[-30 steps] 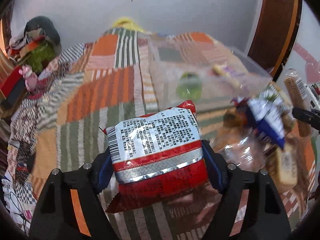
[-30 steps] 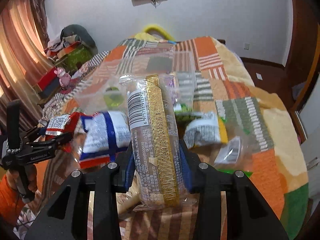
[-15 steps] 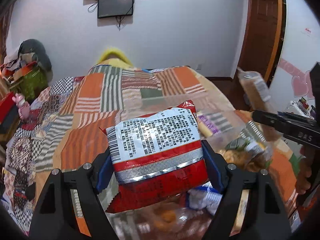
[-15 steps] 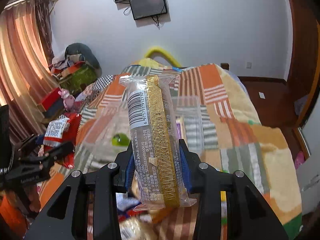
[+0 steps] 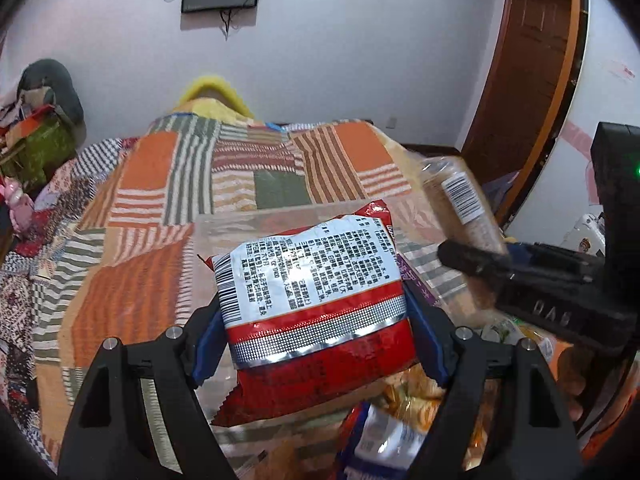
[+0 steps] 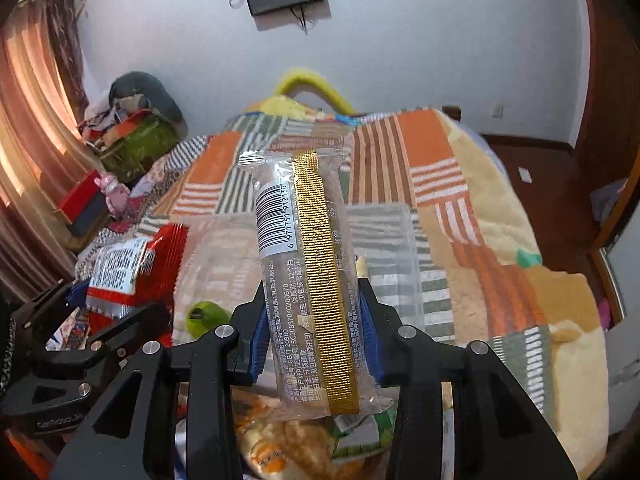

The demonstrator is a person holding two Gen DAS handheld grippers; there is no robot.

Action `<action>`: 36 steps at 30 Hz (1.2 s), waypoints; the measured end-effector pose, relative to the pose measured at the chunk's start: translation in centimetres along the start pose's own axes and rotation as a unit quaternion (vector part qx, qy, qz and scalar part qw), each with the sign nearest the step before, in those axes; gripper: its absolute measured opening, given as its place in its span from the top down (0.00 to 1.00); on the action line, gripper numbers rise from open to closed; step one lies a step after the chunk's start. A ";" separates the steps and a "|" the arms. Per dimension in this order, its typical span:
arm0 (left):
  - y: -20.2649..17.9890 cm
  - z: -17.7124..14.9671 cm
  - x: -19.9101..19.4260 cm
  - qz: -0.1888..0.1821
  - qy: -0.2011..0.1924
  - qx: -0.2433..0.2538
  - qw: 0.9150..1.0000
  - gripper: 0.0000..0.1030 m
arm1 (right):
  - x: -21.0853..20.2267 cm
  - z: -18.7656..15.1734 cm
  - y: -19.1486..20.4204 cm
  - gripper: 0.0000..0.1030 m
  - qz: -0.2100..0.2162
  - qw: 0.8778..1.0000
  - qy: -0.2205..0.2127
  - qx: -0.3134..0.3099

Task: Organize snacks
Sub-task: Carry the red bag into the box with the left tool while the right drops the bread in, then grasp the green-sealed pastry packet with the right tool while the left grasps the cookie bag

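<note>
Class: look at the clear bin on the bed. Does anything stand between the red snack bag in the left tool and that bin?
Nothing visible does. The red snack bag is just short of the clear bin, whose top looks open.

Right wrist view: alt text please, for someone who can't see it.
The right tongs grip an upright clear packet with a gold strip, above a patchwork bedspread. At left, the left tongs hold a red packet; loose snacks lie below.
</note>
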State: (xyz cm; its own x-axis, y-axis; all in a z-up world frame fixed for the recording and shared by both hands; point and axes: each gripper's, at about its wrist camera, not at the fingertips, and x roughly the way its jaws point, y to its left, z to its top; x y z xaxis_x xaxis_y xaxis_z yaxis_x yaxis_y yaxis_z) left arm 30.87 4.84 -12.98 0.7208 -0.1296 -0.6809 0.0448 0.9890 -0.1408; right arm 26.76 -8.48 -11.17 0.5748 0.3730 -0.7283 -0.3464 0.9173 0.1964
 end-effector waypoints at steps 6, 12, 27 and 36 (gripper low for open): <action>-0.3 0.0 3.3 -0.003 0.034 -0.004 0.999 0.23 | 1.3 -0.3 -0.4 0.64 -0.010 0.999 0.031 -0.015; -0.2 -0.6 5.0 -0.022 0.064 -0.031 0.997 0.18 | 2.1 -0.1 -0.9 0.64 -0.013 0.999 0.047 -0.020; -0.7 -0.5 -1.6 0.002 0.013 0.029 0.999 0.13 | -3.4 -0.3 -0.6 0.52 -0.013 0.999 -0.001 -0.041; 1.6 -2.5 -6.4 0.034 0.007 0.039 0.999 0.08 | -7.9 -2.1 -2.1 0.43 -0.037 0.998 -0.037 -0.037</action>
State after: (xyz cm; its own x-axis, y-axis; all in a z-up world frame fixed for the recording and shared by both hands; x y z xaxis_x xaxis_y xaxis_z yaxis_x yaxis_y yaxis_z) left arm 24.60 7.09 -10.63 0.7150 -0.0621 -0.6964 0.0506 0.9980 -0.0371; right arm 21.37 -13.61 -7.16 0.6527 0.3170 -0.6881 -0.3542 0.9306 0.0927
